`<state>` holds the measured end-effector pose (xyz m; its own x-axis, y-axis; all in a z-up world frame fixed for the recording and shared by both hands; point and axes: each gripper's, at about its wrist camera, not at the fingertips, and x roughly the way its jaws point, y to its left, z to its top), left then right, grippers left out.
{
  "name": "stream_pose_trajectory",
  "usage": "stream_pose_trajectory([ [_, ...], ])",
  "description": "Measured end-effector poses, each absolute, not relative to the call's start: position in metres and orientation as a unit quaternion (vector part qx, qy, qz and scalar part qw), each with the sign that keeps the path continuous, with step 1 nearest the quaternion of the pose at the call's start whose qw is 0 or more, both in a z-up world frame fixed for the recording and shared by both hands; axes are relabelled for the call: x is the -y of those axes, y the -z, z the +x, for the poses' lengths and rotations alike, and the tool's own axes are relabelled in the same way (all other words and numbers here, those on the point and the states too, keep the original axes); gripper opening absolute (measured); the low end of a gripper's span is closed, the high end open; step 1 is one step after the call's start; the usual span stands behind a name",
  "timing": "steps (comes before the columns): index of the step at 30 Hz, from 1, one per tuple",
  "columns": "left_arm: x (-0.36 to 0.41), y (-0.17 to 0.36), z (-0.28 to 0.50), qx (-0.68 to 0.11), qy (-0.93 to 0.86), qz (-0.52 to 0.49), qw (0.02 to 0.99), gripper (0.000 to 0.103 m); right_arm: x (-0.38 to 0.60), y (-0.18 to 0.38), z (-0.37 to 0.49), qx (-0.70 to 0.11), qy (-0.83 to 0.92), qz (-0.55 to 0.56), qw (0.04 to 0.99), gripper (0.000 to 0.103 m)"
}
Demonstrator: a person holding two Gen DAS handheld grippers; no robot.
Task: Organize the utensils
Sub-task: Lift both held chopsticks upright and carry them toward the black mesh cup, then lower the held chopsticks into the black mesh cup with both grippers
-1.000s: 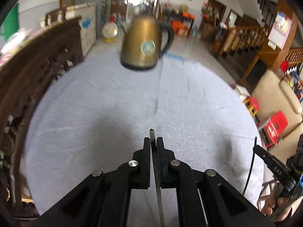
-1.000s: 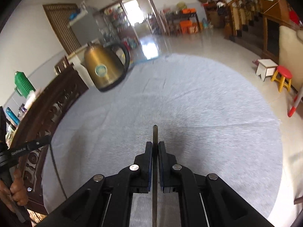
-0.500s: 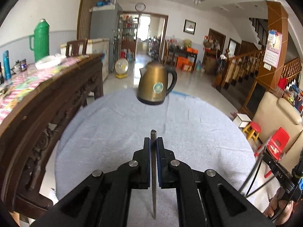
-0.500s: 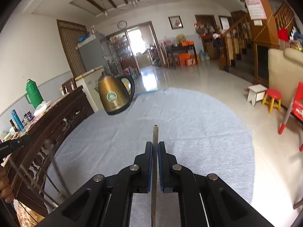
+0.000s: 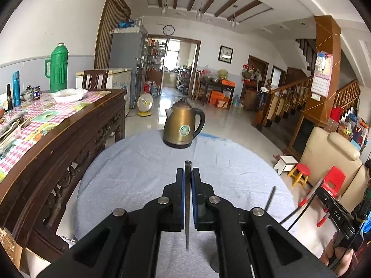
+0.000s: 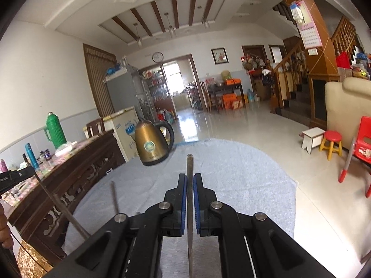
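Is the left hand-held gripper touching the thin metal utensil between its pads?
Touching. The left wrist view shows the left hand-held gripper with both blue pads pressed against the metal utensil, no gap.

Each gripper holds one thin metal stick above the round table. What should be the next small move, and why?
Probably bring the two sticks side by side above the grey cloth and lower them together. The left gripper is shut on a thin metal stick, the right gripper on another, both off the cloth. No utensil holder is visible; only a kettle stands there.
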<state>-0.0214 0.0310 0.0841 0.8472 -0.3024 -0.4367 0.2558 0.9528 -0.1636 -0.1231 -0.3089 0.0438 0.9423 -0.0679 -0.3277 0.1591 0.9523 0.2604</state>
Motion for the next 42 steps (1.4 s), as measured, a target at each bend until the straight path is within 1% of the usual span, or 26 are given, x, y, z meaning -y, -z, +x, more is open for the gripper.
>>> stream_pose_trajectory([
  [23,-0.001,-0.133,-0.078,-0.185,0.231,-0.04,0.954,0.005,0.251,-0.122,-0.184,-0.068,-0.028,0.112,0.991,0.006],
  [30,0.021,-0.136,-0.077,-0.186,0.246,-0.029,0.951,0.005,0.231,-0.125,-0.181,-0.05,-0.04,0.108,0.992,0.007],
  [36,0.036,-0.132,-0.071,-0.188,0.254,-0.025,0.948,0.005,0.227,-0.11,-0.16,-0.071,-0.043,0.109,0.991,0.007],
  [42,0.046,-0.114,-0.06,-0.221,0.254,-0.021,0.941,0.005,0.223,-0.096,-0.146,-0.094,-0.046,0.101,0.989,0.007],
])
